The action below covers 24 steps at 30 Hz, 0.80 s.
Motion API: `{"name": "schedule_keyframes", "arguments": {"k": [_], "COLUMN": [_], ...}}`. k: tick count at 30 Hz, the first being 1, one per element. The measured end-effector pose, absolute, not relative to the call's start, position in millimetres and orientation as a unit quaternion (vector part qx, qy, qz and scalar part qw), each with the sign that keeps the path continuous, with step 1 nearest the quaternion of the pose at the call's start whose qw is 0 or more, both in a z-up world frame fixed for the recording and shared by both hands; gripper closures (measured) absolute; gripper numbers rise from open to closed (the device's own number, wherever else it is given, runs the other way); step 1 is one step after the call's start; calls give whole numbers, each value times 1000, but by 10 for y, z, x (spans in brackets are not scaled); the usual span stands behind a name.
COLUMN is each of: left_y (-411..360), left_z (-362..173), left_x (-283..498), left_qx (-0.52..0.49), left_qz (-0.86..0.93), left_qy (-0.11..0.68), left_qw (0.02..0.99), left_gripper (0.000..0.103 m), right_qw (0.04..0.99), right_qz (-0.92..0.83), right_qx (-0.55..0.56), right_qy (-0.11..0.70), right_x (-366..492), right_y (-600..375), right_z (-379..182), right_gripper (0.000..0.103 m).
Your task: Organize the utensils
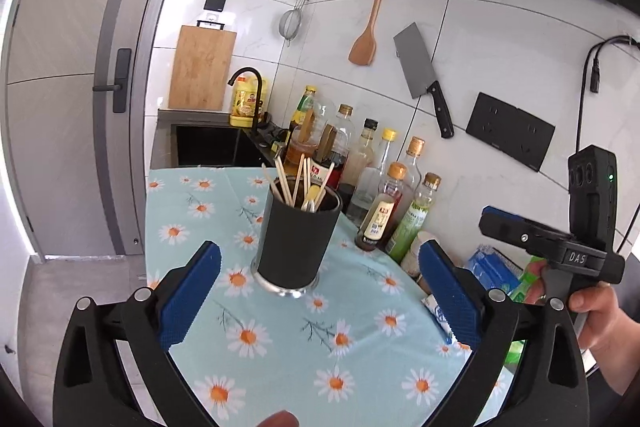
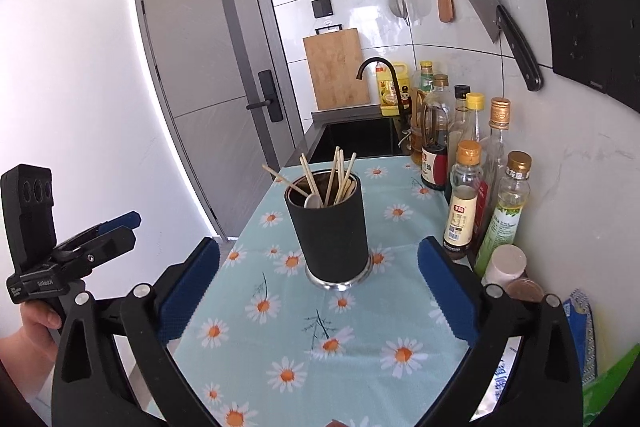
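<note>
Empty tongs (image 1: 320,291); upright holder (image 1: 296,241) (chopsticks (image 1: 298,183) up)

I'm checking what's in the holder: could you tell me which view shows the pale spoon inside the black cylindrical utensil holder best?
The right wrist view: the pale spoon shows its bowl clearly against the black cylindrical utensil holder's inner wall. The left wrist view shows only a pale sliver among the wooden chopsticks.

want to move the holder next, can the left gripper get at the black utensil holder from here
Probably yes. The left gripper is open, and the black utensil holder stands upright ahead between its fingers, with only bare tablecloth between.
</note>
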<state>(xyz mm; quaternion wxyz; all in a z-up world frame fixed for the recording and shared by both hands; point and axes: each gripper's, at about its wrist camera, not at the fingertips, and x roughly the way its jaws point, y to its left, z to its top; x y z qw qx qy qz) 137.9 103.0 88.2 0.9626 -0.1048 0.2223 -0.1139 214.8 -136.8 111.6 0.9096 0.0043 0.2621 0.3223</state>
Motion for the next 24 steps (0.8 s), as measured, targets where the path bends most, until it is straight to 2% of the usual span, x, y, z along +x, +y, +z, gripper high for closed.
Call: {"name": "schedule_keyframes", "arguments": {"k": [7,24], "left_y": [789,78], "left_z": [762,289], "left_x": [1039,624], "left_qx": [-78,-58], "left_qz": [-67,-11], "left_qy": [238,289], "left_qw": [966,955], "left_gripper": [6,6], "right_qw": [906,888], "right_qz": [341,355], "right_qx": [-33,-47], "right_qy": [249,289], "right_x": [1852,1492], "right_y": [-1541,-2012], "right_z": [1061,502], "right_gripper": [5,5]}}
